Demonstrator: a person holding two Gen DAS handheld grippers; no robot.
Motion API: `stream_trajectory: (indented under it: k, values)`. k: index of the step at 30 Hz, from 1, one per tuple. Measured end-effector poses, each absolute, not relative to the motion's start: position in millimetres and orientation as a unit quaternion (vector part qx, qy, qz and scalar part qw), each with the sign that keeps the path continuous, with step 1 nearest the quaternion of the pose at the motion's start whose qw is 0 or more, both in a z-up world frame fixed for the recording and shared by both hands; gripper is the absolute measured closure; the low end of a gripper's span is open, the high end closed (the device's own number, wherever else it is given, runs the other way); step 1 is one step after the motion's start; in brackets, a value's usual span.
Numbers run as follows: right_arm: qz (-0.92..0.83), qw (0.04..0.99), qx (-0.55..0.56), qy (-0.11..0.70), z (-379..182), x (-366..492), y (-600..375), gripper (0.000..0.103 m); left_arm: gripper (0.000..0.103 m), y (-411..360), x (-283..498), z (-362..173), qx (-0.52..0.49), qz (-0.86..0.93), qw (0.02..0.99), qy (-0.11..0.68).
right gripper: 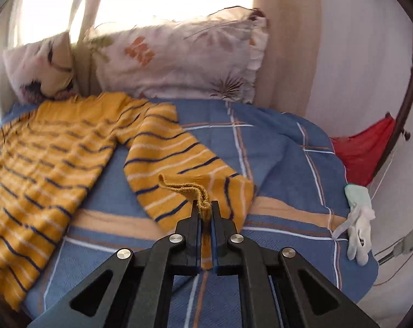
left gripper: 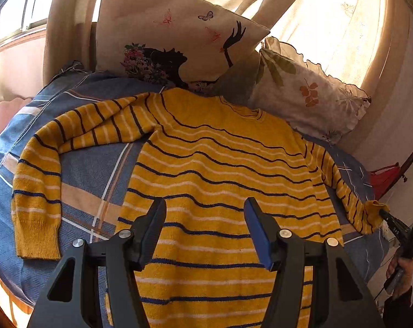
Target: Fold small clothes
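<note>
Right gripper (right gripper: 205,210) is clenched on the cuff (right gripper: 201,205) of the sweater's right sleeve (right gripper: 179,161); cloth runs down between the blue pads, so the bite looks deep enough to carry. Left gripper (left gripper: 205,213) hovers released over the lower body of the yellow striped sweater (left gripper: 222,169), jaws wide, touching nothing that I can see.

Step in hand, as I judge it: fold this sleeve inward across the chest. Advice to self: lift the cuff only slightly, sweep toward the neckline, let the crease fall at the shoulder seam, and use the free gripper to pin the hem if the body drags.

Sweater lies flat, front up, on the blue plaid blanket (right gripper: 283,142). Bare blanket just right of the sleeve; a white glove (right gripper: 358,218) sits at that edge. Beyond, two pillows (left gripper: 179,32) (left gripper: 310,95) touch the collar, so little room there.
</note>
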State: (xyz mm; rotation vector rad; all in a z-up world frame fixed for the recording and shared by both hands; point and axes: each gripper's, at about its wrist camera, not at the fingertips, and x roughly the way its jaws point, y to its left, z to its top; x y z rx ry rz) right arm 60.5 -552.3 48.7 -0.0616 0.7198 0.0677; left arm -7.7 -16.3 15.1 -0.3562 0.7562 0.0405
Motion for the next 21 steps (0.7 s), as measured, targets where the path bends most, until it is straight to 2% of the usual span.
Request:
stream_trajectory:
  k: [5, 12, 16, 21]
  values:
    - [-0.063, 0.937, 0.071, 0.336, 78.4, 75.3, -636.7, 0.099, 0.045, -6.6, -4.0, 13.0, -0.192, 0.022, 0.909, 0.368]
    - [-0.178, 0.906, 0.169, 0.345, 68.4, 93.5, -711.1, 0.099, 0.045, 8.6, -4.4, 8.8, -0.211, 0.027, 0.907, 0.363]
    - [-0.172, 0.909, 0.170, 0.340, 76.9, 108.1, -691.4, 0.099, 0.045, 23.4, -7.4, 5.3, -0.224, 0.031, 0.905, 0.359]
    - [-0.065, 0.932, 0.143, 0.327, 98.2, 138.7, -599.7, 0.098, 0.045, 48.4, -15.8, 1.3, -0.248, 0.039, 0.902, 0.351]
